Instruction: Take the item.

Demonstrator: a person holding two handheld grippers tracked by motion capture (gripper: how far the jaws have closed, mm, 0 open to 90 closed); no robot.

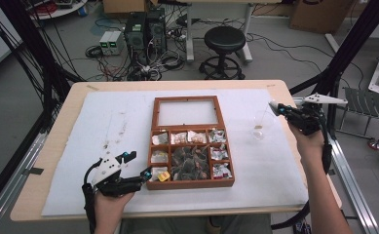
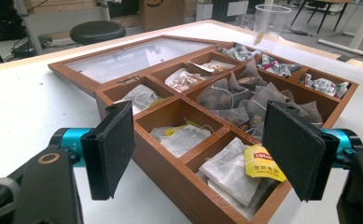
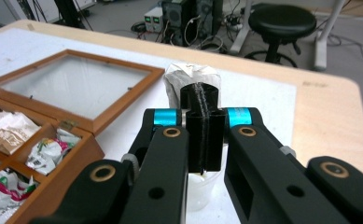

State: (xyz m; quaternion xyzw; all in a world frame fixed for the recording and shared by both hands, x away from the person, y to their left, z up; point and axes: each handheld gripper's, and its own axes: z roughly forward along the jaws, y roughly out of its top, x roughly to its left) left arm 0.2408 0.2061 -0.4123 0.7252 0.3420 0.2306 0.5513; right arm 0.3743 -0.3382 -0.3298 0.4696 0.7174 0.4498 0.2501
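Observation:
A wooden tea box [image 1: 191, 184] lies mid-table with its glass lid [image 1: 187, 112] folded flat behind it. Its compartments hold several tea bags, dark pyramid ones [image 2: 244, 100] in the middle. A bag with a yellow Lipton tag [image 2: 262, 163] lies in the front-left compartment. My left gripper [image 1: 137, 165] is open at that corner, its jaws [image 2: 202, 140] wide apart and holding nothing. My right gripper [image 1: 276, 107] hovers at the right above a clear plastic cup [image 1: 258, 131]. It is shut [image 3: 201, 95] on a white tea bag [image 3: 191, 74], with the cup [image 3: 198, 191] just below.
A white mat [image 1: 80, 146] covers most of the wooden table [image 1: 31, 195]. Behind the table stand a black stool [image 1: 224, 41] and computer towers [image 1: 145, 29] among cables. A black frame post [image 1: 352, 44] rises at the right.

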